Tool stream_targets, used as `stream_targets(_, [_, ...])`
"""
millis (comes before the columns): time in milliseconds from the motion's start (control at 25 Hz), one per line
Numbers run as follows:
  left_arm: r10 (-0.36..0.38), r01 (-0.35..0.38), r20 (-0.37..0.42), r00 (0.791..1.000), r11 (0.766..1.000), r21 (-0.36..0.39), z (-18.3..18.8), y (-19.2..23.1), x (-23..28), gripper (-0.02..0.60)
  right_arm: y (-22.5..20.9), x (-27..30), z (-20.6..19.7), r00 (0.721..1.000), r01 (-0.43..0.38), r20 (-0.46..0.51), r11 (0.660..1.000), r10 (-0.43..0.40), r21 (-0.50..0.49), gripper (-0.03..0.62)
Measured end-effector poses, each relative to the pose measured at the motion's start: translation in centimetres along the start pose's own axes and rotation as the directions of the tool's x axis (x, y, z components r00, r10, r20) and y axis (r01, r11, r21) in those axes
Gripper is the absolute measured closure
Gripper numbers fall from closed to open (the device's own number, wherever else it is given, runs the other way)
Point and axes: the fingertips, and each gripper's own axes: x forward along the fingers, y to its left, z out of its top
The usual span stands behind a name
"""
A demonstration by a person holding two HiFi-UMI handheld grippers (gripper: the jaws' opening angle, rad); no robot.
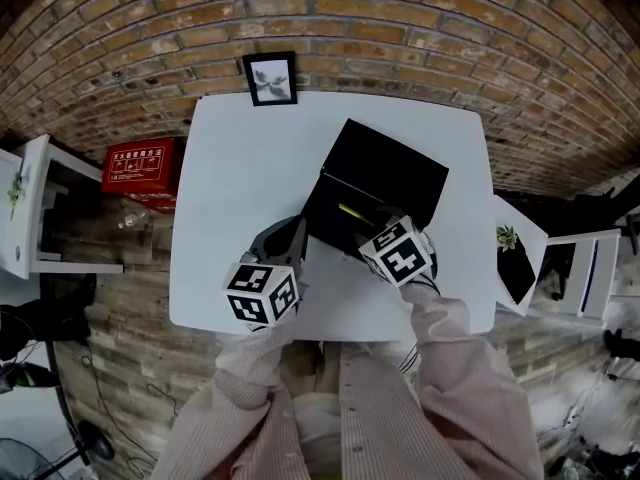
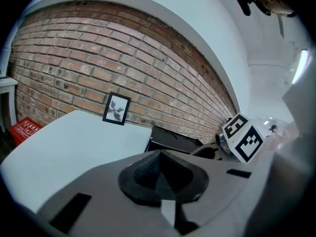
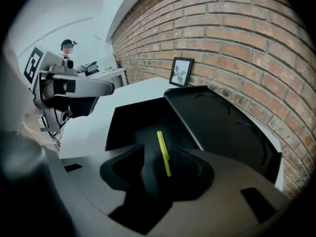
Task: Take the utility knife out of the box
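Observation:
On the white table (image 1: 240,168) stands a black box (image 1: 330,206) with its lid (image 1: 395,163) tipped back. A thin yellow utility knife (image 1: 352,211) lies inside it. My right gripper (image 1: 372,224) reaches into the box. In the right gripper view its jaws (image 3: 160,169) stand open on either side of the knife (image 3: 163,149), which lies close to the right pad. My left gripper (image 1: 290,236) hovers over the table just left of the box. In its own view the left gripper (image 2: 160,174) is shut and empty, with the box (image 2: 173,141) ahead to the right.
A framed picture (image 1: 270,78) leans against the brick wall at the table's far edge. A red case (image 1: 145,168) sits on the floor to the left, beside a white shelf (image 1: 25,208). To the right stands a white stand with a small plant (image 1: 508,238).

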Motion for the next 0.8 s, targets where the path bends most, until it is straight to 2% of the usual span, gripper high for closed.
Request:
stream_targets(160, [-0.019, 0.019, -0.006, 1.0, 1.0, -0.001, -0.1, -0.2, 0.3, 0.589, 0.1, 0.7, -0.3, 0.999, 0.01, -0.039, 1.0, -0.01, -0.019, 0.425])
stream_targets(320, [-0.03, 0.03, -0.01, 0.999, 1.0, -0.004, -0.2, -0.3, 0.4, 0.589, -0.3, 1.4, -0.7, 0.996, 0.039, -0.076, 0.998, -0.042, -0.039, 0.471])
stream_targets(520, [-0.035, 0.035, -0.014, 0.999, 0.999, -0.004, -0.3, -0.3, 0.4, 0.589, -0.6, 1.8, -1.3, 0.988, 0.06, -0.14, 0.995, -0.071, -0.082, 0.476])
stream_targets(800, [-0.036, 0.036, -0.018, 0.999, 0.999, -0.005, -0.4, -0.1, 0.4, 0.589, -0.4, 2.0, -1.5, 0.985, 0.038, -0.164, 0.996, -0.051, -0.08, 0.495])
